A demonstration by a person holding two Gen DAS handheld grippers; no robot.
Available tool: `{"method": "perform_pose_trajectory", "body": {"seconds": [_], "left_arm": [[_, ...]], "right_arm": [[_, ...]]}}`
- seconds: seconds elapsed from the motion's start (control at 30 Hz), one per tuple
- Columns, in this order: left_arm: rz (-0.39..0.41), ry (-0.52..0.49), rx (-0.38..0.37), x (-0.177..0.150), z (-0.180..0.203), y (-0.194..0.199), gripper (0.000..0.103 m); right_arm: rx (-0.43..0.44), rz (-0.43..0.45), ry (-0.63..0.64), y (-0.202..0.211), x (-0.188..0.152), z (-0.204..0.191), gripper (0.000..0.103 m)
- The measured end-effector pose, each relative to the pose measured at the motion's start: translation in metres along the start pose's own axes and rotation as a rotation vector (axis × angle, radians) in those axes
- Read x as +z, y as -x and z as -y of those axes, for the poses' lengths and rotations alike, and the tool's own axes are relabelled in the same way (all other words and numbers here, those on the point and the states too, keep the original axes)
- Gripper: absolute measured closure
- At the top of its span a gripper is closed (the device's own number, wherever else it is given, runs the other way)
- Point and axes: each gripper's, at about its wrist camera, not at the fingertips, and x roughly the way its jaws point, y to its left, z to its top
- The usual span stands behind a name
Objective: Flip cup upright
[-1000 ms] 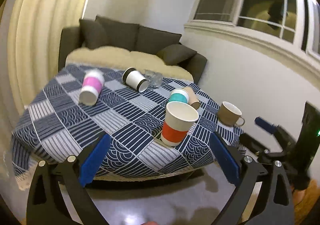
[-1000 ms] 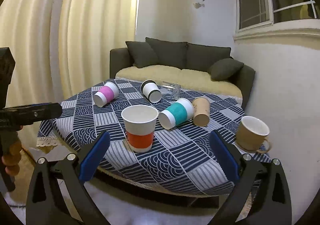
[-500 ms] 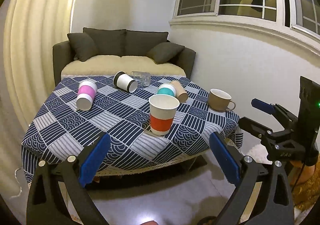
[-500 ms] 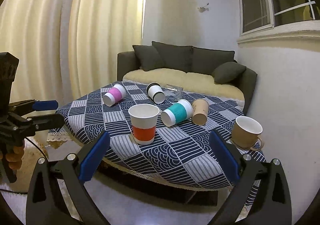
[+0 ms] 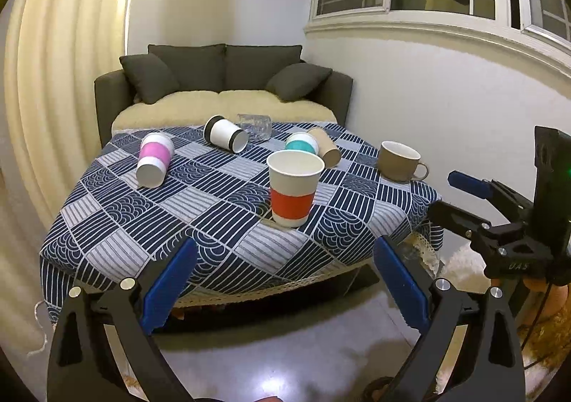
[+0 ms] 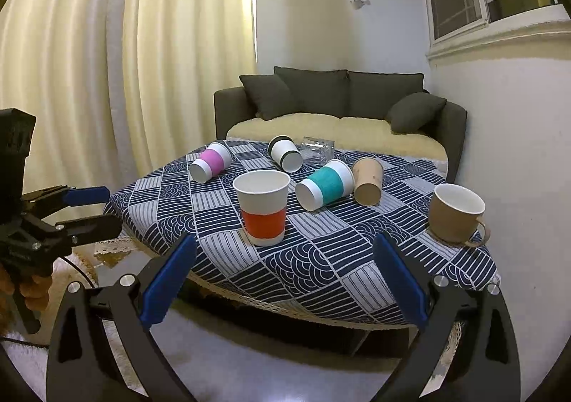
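An orange-banded paper cup (image 5: pixel 293 189) (image 6: pixel 263 210) stands upright near the front of the patterned table (image 5: pixel 200 209) (image 6: pixel 321 259). Lying on their sides are a pink-banded cup (image 5: pixel 154 159) (image 6: pixel 210 166), a white black-rimmed cup (image 5: pixel 225 133) (image 6: pixel 285 153), a teal-banded cup (image 5: pixel 302 143) (image 6: pixel 324 184), a plain brown cup (image 5: pixel 325 150) (image 6: pixel 368 180) and a clear glass (image 5: pixel 255 126) (image 6: pixel 317 151). My left gripper (image 5: pixel 285 286) and right gripper (image 6: pixel 283 286) are both open and empty, held off the table's front edge over the floor.
A tan mug (image 5: pixel 399 161) (image 6: pixel 455 212) stands upright at the table's right edge. A dark sofa (image 5: pixel 221 80) (image 6: pixel 339 98) sits behind the table, curtains at left, wall and window at right. Each gripper shows in the other's view: right (image 5: pixel 506 223), left (image 6: pixel 43 220).
Both grippers have pulled back from the table and away from the orange-banded cup, which stays upright. The cups have not moved.
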Motion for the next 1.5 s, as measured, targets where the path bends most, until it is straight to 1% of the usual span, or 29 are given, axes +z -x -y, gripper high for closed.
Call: {"method": "perform_pose_trajectory", "body": {"seconds": [0.33,0.93,1.5], "left_arm": [[-0.024,0.005,0.002,-0.0017,-0.0003,-0.0035,0.007],[-0.035,-0.005,-0.014,-0.0036,0.0042,-0.0044,0.007],[-0.044,-0.003,-0.012,-0.0043,0.0042,-0.0057,0.007]], "right_arm": [[0.003,-0.004,0.008,-0.0018,-0.0018,-0.0027,0.005],[0.013,-0.020,0.023,-0.0060,-0.0037,-0.0079,0.005],[0.012,-0.023,0.021,-0.0075,-0.0051,-0.0063,0.005]]}}
